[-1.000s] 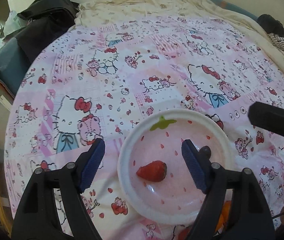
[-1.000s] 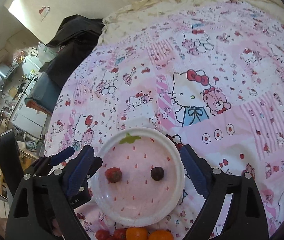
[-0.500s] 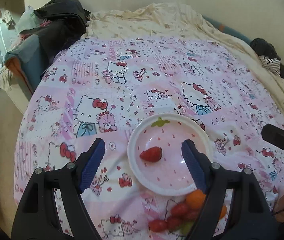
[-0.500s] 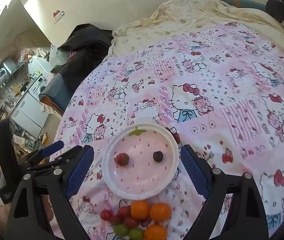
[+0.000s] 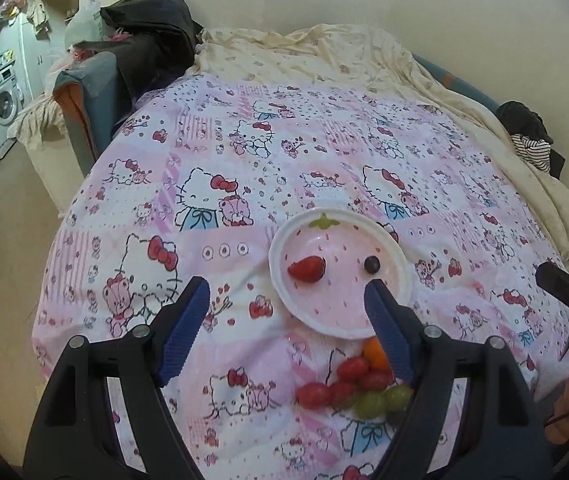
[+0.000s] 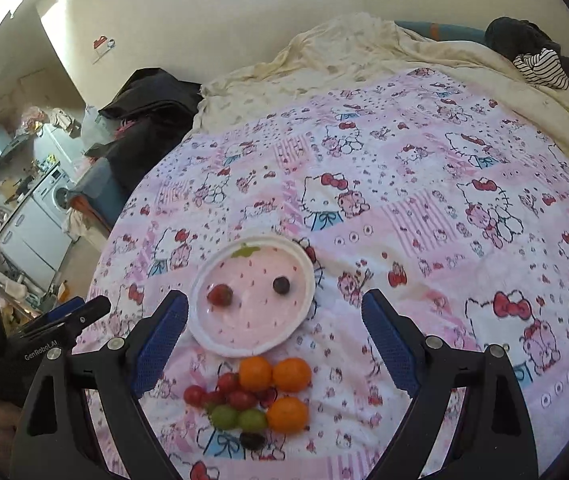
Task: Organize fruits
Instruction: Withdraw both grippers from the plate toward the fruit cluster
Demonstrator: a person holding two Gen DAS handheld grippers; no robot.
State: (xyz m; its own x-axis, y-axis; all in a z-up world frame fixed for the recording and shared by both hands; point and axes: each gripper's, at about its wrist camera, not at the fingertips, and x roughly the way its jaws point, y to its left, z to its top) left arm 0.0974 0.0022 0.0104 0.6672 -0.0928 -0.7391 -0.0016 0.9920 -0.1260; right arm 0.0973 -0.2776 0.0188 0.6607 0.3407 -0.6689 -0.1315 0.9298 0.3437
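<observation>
Oranges (image 5: 375, 351) partly behind left gripper's fingers (image 5: 388, 330)

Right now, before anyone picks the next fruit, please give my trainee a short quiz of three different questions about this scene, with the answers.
1. How many fruits lie on the plate?
2. True or false: the right gripper holds an orange.
3. Which fruits wait on the blanket nearest the plate's near rim: A) green grapes, B) oranges, C) the dark grape?

Key:
1. Two: a strawberry and a dark grape.
2. False. Both the right gripper and the left gripper are open and empty; three oranges lie in the pile.
3. B. The green grapes and a second dark grape lie further from the plate.
</observation>
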